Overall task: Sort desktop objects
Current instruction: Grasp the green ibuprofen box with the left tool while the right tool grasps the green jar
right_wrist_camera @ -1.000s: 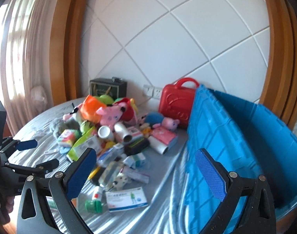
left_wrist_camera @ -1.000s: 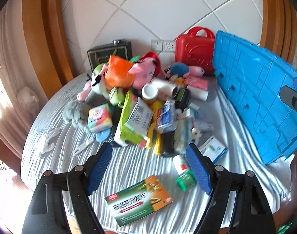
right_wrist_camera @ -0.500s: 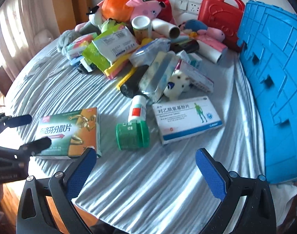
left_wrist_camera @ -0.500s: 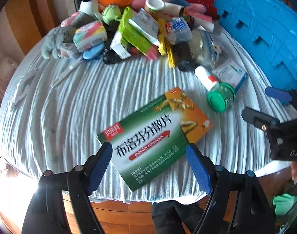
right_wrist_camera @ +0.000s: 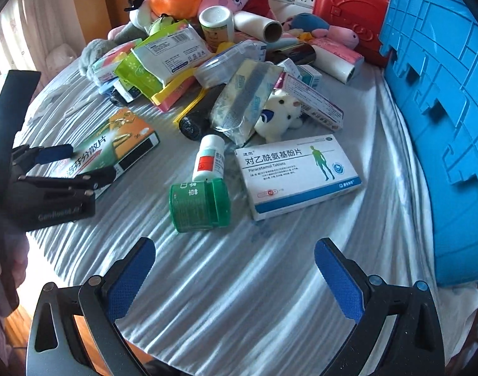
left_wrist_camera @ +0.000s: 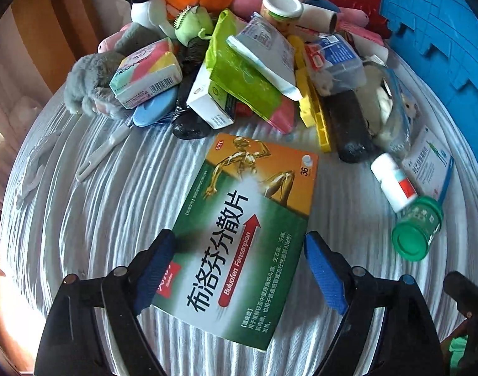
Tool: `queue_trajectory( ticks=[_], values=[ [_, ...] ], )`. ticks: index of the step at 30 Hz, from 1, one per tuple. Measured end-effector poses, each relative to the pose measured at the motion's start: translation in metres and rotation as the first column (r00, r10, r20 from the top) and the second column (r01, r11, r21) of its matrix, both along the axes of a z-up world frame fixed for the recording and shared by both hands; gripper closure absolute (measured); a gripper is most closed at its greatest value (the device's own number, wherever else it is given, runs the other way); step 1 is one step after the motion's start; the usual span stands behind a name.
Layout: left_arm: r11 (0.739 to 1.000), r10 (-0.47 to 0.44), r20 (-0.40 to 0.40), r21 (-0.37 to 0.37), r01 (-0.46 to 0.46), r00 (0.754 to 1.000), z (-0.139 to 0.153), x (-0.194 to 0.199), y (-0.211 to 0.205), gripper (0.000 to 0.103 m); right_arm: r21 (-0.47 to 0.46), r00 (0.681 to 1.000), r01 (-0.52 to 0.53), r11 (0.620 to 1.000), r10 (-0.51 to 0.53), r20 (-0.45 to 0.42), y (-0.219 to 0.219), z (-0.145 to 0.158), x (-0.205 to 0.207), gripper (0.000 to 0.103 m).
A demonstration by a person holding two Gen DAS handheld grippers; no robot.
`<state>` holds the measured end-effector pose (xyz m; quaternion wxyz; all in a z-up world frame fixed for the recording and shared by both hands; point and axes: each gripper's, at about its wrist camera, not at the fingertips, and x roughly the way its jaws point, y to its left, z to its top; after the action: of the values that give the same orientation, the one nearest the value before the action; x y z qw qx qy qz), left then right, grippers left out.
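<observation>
The left tool (left_wrist_camera: pixel 239 269) straddles the near end of the green box (left_wrist_camera: pixel 248 228), which lies flat on the tabletop (left_wrist_camera: pixel 98 219) in front of the pile (left_wrist_camera: pixel 239 72). Its jaws are opening, the box between them. The left pad (left_wrist_camera: pixel 156 266) appears to touch or overlap the box's edge, while the right pad (left_wrist_camera: pixel 320 269) stands just clear, so nothing is gripped yet.

To grip well, I judge the tool should sink until both pads sit beside the box's long sides, then close squarely across the width. The box sits skewed, its far end toward 1 o'clock, so a slight turn would match the pads to its edges.

The right tool (right_wrist_camera: pixel 232 282) hangs released over bare cloth, with the green bottle (right_wrist_camera: pixel 199 205) at 12 o'clock and the white box (right_wrist_camera: pixel 297 177) at 1 o'clock. The blue crate (right_wrist_camera: pixel 443 131) stands at 2 o'clock.
</observation>
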<state>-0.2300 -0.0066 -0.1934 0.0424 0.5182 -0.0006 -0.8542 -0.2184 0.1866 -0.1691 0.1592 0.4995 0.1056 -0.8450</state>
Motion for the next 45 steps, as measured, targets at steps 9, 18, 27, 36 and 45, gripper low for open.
queue_trajectory(
  ticks=[9,18,27,36,45],
  values=[
    [0.994,0.012,0.047,0.111,-0.017,0.999,-0.004,-0.008,-0.03,0.018,-0.074,0.999,0.033,0.997,-0.031,0.025,0.001,0.0,-0.014,0.0],
    [0.987,-0.143,0.126,0.09,0.132,0.982,-0.019,-0.005,-0.02,0.013,-0.111,0.983,0.179,0.978,-0.173,0.063,-0.006,-0.015,-0.007,0.0],
    [0.984,-0.172,0.078,0.067,0.167,0.982,-0.025,-0.001,-0.022,0.009,-0.106,0.98,0.196,0.975,-0.19,0.061,-0.017,-0.031,-0.018,0.0],
    [0.989,-0.134,0.013,0.064,0.133,0.991,-0.025,0.011,-0.03,0.007,-0.124,0.977,0.211,0.97,-0.214,-0.011,-0.012,-0.047,-0.007,0.0],
    [0.994,-0.095,-0.014,0.054,0.095,0.995,-0.023,0.028,-0.023,0.014,-0.172,0.979,0.167,0.971,-0.184,-0.092,-0.003,-0.022,-0.002,0.012]
  ],
)
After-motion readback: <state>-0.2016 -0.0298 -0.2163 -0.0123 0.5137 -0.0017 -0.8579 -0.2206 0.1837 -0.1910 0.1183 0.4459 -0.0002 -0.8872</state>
